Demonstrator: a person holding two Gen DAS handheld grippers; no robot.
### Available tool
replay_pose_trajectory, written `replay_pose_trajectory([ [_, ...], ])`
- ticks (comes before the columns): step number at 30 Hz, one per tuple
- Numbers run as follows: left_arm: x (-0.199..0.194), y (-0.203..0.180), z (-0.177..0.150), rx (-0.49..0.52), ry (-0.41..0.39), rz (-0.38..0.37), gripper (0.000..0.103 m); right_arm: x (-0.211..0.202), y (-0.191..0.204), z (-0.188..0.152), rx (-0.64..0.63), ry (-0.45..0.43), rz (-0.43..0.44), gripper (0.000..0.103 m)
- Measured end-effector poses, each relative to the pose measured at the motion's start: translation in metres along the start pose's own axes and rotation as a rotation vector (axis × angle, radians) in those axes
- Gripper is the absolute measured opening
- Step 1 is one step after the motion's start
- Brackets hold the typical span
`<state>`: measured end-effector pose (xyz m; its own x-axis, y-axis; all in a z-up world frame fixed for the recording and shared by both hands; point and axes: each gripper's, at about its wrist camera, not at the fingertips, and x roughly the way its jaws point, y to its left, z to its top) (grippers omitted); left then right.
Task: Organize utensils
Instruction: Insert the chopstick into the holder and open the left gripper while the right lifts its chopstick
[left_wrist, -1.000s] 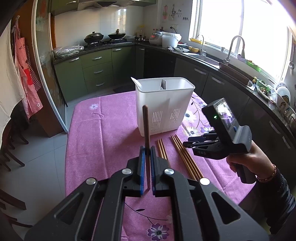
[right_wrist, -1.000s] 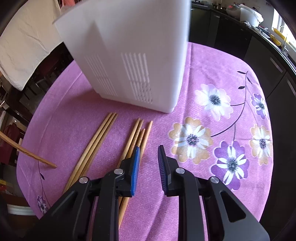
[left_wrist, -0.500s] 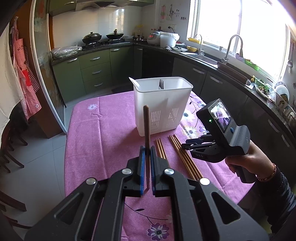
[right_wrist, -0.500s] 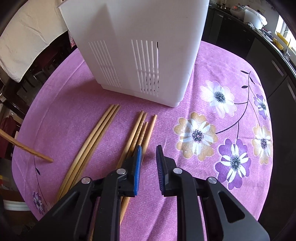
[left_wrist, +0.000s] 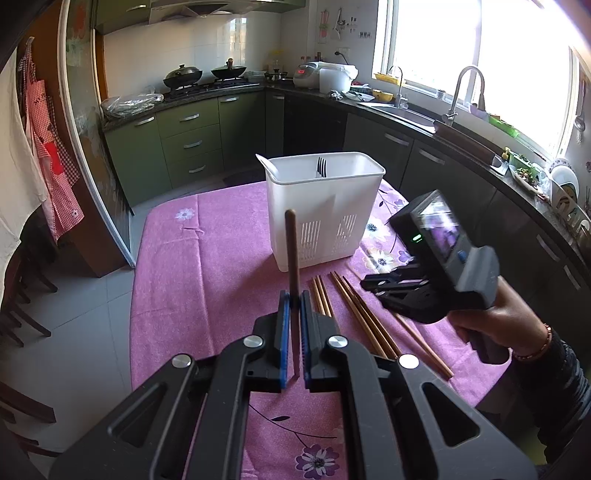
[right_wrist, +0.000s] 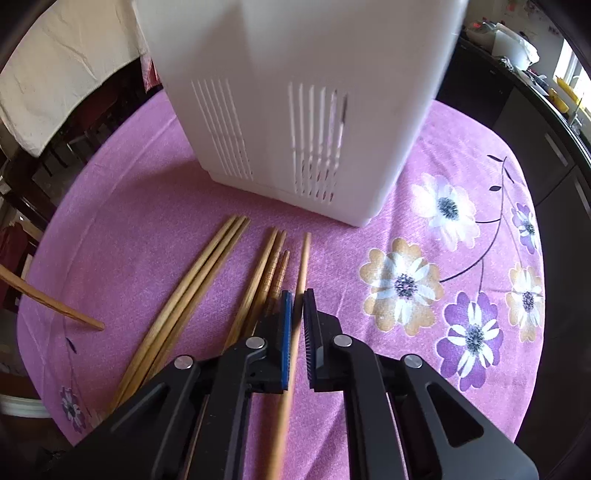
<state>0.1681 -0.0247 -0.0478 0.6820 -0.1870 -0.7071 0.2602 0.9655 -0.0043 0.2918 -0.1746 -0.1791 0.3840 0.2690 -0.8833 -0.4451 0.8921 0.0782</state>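
Change: the right tongs (right_wrist: 297, 295) have just been closing, and their pads now pinch one light chopstick (right_wrist: 301, 266) on the near right of the loose pile; a moment earlier it lay free beside them.
Left tongs: the left tongs (left_wrist: 294, 295) are clenched on a dark chopstick (left_wrist: 291, 251) that stands upright, unmoved.
Meaning: both hands probably carry a stick now, so the next step looks like a lift toward the white basket (left_wrist: 325, 218).
Task things: the remaining chopsticks (right_wrist: 207, 273) lie on the pink tablecloth (right_wrist: 369, 354) just near of the basket.
Left view only: a fork (left_wrist: 321, 168) and a white spoon (left_wrist: 264, 162) already stand in the basket; the person's hand (left_wrist: 495, 314) holds the right tool.
Right view only: the pinched stick between the pads.
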Motion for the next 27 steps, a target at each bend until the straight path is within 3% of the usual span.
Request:
replay_pose_trajectory([
  [8, 0.002, 0.001, -0.001, 0.001, 0.002, 0.004, 0.006, -0.105, -0.019, -0.003, 0.052, -0.284, 0.030, 0.007],
  [12, 0.002, 0.000, -0.002, 0.005, 0.002, 0.007, 0.006, -0.160, -0.020, -0.020, 0.049, -0.418, 0.000, 0.006],
  [17, 0.002, -0.002, -0.002, 0.009, 0.003, 0.015, 0.006, -0.199, -0.023, -0.049, 0.048, -0.486, -0.033, 0.006],
  [27, -0.002, -0.007, -0.001, 0.018, -0.008, 0.022, 0.006, -0.214, -0.021, -0.092, 0.095, -0.559, -0.046, 0.006],
])
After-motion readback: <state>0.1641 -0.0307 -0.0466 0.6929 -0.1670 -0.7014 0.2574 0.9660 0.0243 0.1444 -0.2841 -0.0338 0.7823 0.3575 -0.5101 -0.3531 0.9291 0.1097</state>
